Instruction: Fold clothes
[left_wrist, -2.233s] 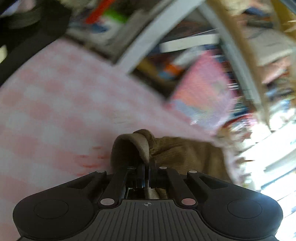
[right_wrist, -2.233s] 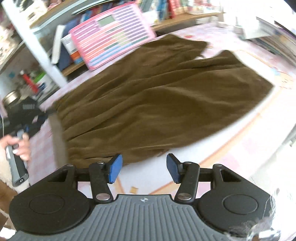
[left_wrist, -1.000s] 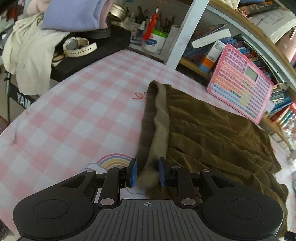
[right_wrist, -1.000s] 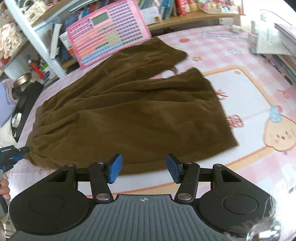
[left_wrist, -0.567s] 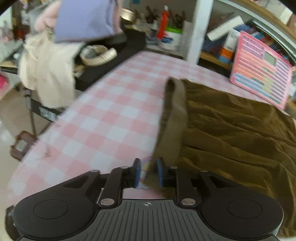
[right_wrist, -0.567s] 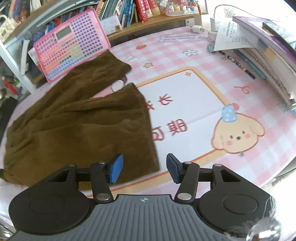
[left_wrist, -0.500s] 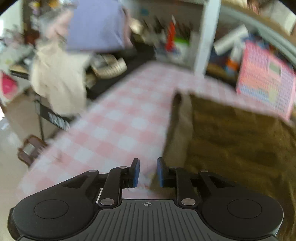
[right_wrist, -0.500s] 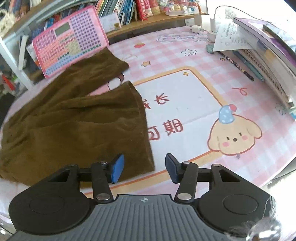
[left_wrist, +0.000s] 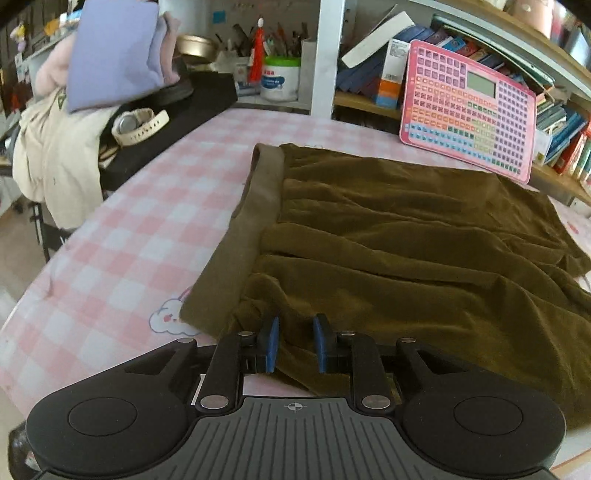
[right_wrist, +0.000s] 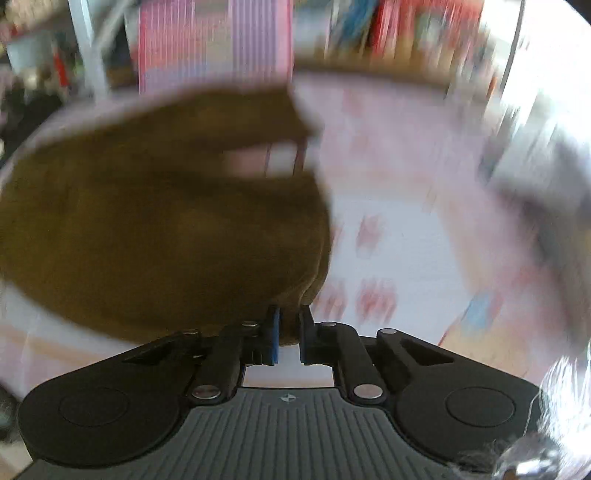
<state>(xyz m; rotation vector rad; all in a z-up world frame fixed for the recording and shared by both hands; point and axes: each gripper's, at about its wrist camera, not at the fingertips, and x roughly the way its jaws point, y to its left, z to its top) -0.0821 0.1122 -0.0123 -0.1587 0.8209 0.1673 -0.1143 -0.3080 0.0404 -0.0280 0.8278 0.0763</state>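
Observation:
A brown corduroy garment (left_wrist: 406, 258) lies spread on the pink checked table (left_wrist: 129, 240), its lighter waistband (left_wrist: 255, 221) at the left. My left gripper (left_wrist: 295, 343) sits at the garment's near edge just right of the waistband. Its blue pads stand a little apart, with cloth lying in the gap but not pinched. The right wrist view is blurred by motion. There my right gripper (right_wrist: 290, 332) is closing its jaws on the near corner of the garment (right_wrist: 166, 221), and the cloth bunches up between the pads.
A pink toy keyboard (left_wrist: 469, 110) leans on the bookshelf behind the garment. At the far left a black stand (left_wrist: 177, 114) holds a watch (left_wrist: 140, 123), a purple cushion (left_wrist: 114, 51) and a cream cloth (left_wrist: 48, 158). The table edge (left_wrist: 44, 284) curves past on the left.
My left gripper slid off the waistband's end, rightwards along the near edge. My right gripper went from wide open above the hem to closed on the garment's corner.

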